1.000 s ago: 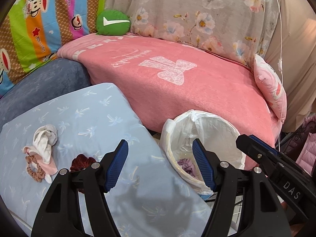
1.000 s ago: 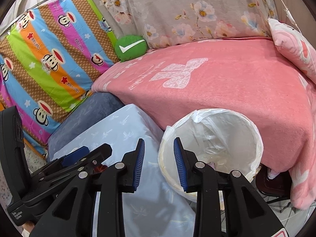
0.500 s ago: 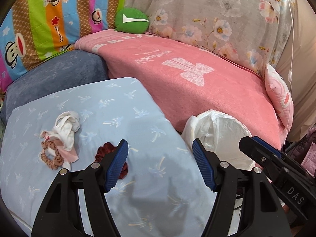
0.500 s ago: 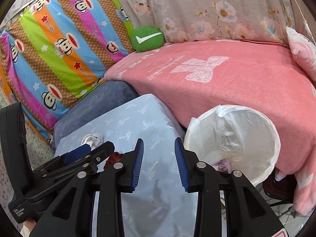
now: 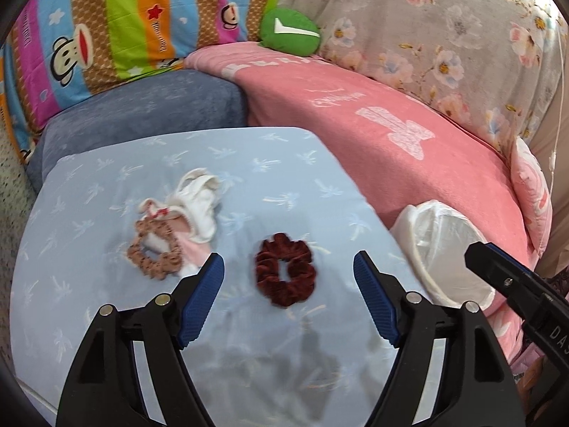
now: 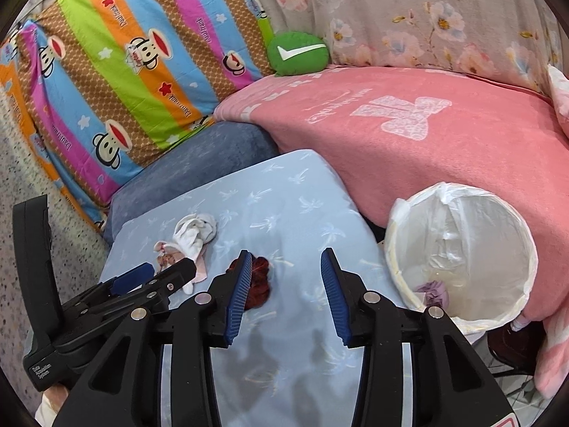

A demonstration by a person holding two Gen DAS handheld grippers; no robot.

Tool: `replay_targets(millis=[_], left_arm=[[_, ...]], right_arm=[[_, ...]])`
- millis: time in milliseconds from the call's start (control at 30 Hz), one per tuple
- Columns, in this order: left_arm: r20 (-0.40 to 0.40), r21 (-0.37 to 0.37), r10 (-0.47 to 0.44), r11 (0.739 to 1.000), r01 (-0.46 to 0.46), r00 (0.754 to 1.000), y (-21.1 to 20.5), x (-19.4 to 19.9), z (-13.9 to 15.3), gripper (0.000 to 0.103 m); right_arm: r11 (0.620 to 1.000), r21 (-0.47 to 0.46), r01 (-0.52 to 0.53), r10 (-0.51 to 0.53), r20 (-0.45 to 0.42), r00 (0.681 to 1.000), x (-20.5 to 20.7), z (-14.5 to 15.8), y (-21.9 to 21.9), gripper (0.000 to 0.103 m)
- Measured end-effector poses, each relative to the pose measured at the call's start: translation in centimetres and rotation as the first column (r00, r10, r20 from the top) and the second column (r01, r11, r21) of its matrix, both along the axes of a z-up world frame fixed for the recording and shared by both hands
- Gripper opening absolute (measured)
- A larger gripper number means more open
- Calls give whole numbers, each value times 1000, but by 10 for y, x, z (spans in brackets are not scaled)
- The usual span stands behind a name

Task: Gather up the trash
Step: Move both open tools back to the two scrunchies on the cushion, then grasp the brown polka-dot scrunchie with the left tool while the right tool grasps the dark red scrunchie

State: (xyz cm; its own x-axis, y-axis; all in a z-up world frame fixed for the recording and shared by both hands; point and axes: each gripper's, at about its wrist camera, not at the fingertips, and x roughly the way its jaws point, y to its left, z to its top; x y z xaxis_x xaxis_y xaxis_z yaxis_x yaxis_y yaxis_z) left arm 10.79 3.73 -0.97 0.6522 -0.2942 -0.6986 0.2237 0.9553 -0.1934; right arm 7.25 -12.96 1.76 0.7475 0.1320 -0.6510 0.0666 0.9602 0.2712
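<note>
- The dark red scrunchie (image 5: 285, 274) is seen lying flat on the pale blue cushion (image 5: 106, 320), directly ahead of the left gripper (image 5: 288, 299) and between the lines of its two fingers, without being touched.
- The left gripper's fingers are spread wide and nothing is held; the right gripper (image 6: 286, 297) is likewise released and empty, with the scrunchie half hidden behind its left finger.
- The scrunchie is judged to be light, soft and springy: velvety gathered fabric over elastic, neither fragile nor slippery, and likely to squash flat under a pinch.
- A hold is best taken across one side of the ring, so that the bunched fabric is clamped and the open centre avoided.
- The cushion beneath is soft too, so some give should be expected when pressing down.
- A brown scrunchie (image 5: 155, 252) and a crumpled white cloth (image 5: 197, 210) lie just to the left.
- The lined bin (image 6: 458, 256) stands just beside the cushion, on its right.
</note>
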Motion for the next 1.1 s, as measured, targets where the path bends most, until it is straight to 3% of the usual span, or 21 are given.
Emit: replay_targets(millis=[133, 267, 700, 1100], left_arm=[[-22, 4, 51, 999, -51, 998, 24, 3, -9, 72], [-41, 12, 87, 996, -87, 995, 42, 5, -18, 72], [-108, 42, 207, 978, -203, 972, 101, 32, -55, 77], [-137, 47, 235, 972, -231, 962, 122, 70, -80, 74]], right_arm=[[1000, 1, -27, 27, -21, 999, 7, -8, 16, 41], [999, 6, -43, 43, -41, 998, 15, -18, 31, 48], [998, 11, -67, 68, -146, 987, 59, -70, 62, 49], [999, -2, -47, 45, -227, 973, 103, -113, 74, 49]])
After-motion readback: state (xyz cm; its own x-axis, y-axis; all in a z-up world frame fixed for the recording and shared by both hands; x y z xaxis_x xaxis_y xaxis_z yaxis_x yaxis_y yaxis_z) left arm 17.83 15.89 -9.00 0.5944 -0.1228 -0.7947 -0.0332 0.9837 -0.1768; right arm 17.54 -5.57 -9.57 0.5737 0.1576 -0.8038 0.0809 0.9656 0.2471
